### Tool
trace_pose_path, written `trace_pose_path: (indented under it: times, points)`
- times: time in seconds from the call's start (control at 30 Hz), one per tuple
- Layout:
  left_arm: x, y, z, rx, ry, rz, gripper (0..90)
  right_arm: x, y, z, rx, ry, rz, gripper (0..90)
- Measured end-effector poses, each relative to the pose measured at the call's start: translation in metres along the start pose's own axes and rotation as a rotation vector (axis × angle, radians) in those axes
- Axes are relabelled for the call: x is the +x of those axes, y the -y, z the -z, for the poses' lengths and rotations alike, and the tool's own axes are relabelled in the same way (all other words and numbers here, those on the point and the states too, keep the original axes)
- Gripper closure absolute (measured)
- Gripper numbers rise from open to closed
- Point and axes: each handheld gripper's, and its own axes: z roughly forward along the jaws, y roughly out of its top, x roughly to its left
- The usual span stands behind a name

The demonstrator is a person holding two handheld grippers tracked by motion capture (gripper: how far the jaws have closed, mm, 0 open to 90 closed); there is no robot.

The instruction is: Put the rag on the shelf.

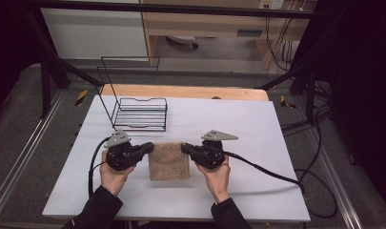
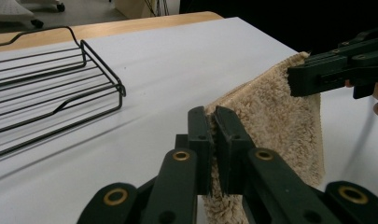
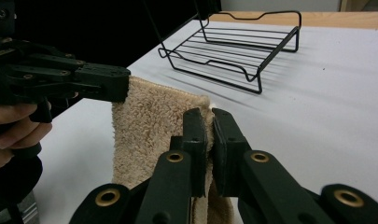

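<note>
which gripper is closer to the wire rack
The left gripper: the wire rack stands just beyond it on the table's left side, while the right gripper, pinching the towel's other corner, sits farther away.

High view looks down; gripper views face inward, sharing towel point(image 2: 275, 107).

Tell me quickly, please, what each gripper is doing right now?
Left gripper: closed on one upper corner of the beige towel.
Right gripper: closed on the towel's other upper corner.

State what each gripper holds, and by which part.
Both hold the towel by its far edge: left gripper at one top corner, right gripper at the other.
</note>
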Motion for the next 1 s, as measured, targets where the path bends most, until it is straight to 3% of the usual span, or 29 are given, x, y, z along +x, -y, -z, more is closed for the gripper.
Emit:
trace_pose_path:
  times: [0.4, 0.53, 0.77, 1.0]
  points:
    - [0.000, -0.015, 0.008, -0.043, -0.012, -0.011, 85.0, 0.009, -0.015, 0.006, -0.047, 0.007, 0.057, 85.2]
    - [0.001, -0.026, 0.010, -0.066, -0.012, -0.019, 85.1, 0.010, -0.022, 0.008, -0.070, 0.008, 0.059, 85.2]
    - [0.002, -0.052, 0.019, -0.114, -0.023, -0.041, 85.1, 0.018, -0.050, 0.016, -0.137, 0.021, 0.106, 85.3]
    - [0.001, -0.069, 0.026, -0.149, -0.034, -0.060, 85.1, 0.024, -0.062, 0.019, -0.175, 0.027, 0.135, 85.3]
